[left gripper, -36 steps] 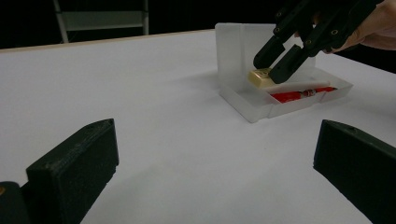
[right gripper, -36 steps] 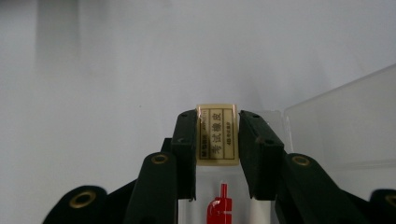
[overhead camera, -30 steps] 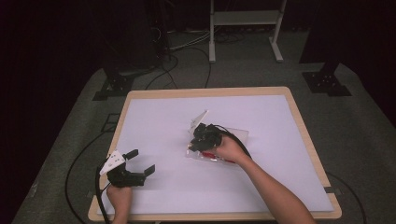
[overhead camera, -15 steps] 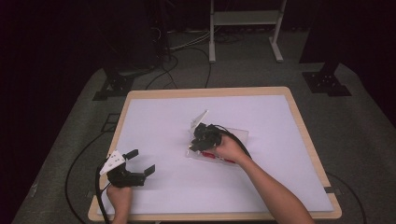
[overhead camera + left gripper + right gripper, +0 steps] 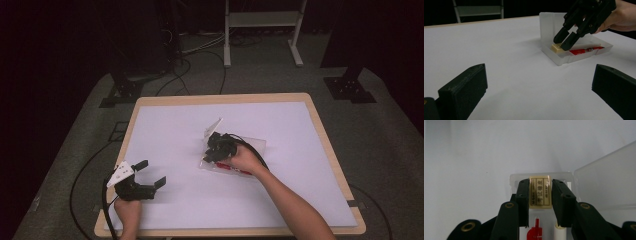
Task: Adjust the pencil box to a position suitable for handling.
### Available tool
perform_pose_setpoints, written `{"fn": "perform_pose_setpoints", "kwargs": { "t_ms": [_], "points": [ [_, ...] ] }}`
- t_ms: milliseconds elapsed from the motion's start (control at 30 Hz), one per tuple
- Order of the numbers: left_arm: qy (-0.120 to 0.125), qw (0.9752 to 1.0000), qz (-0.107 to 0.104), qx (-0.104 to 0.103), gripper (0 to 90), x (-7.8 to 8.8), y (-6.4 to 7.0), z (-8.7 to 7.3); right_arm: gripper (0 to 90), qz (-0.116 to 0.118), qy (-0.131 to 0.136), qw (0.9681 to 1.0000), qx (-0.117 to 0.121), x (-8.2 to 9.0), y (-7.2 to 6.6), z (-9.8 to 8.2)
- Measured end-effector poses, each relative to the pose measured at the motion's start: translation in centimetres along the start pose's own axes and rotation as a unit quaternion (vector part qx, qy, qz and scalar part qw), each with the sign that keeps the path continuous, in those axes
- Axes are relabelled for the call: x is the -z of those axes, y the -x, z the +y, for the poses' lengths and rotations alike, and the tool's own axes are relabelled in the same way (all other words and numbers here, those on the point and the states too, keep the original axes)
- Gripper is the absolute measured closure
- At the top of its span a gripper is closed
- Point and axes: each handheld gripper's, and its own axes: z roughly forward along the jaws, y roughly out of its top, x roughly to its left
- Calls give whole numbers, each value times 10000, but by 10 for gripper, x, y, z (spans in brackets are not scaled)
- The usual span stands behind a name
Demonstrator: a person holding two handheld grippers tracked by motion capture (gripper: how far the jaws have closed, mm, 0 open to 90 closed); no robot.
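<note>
The right claw (image 5: 540, 202) has its two jaws on either side of a small cream eraser (image 5: 540, 192) and pinches it by its long sides, the eraser sitting in the end compartment of a clear plastic pencil case (image 5: 250, 146) whose lid stands open. The case lies near the middle of the worktop (image 5: 165, 125), a little toward its right edge, with a red pen (image 5: 584, 51) and a white stick (image 5: 586, 45) lying in the longer compartment beside the eraser. By my reading the grip is made, but whether the eraser is being lifted out or set in I cannot tell. The right hand (image 5: 246, 159) reaches in from the near edge with the claw tilted steeply down into the case. The left claw (image 5: 150, 175) hovers near the near left corner, jaws spread wide with nothing between them.
</note>
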Motion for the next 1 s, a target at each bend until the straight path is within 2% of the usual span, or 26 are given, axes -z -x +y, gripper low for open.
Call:
{"fn": "perform_pose_setpoints", "kwargs": {
  "t_ms": [1000],
  "points": [
    [-1,10000,-2,11,0,0,0,0,671,100,-24,9999,-127,-5,4,-3]
  ]
}}
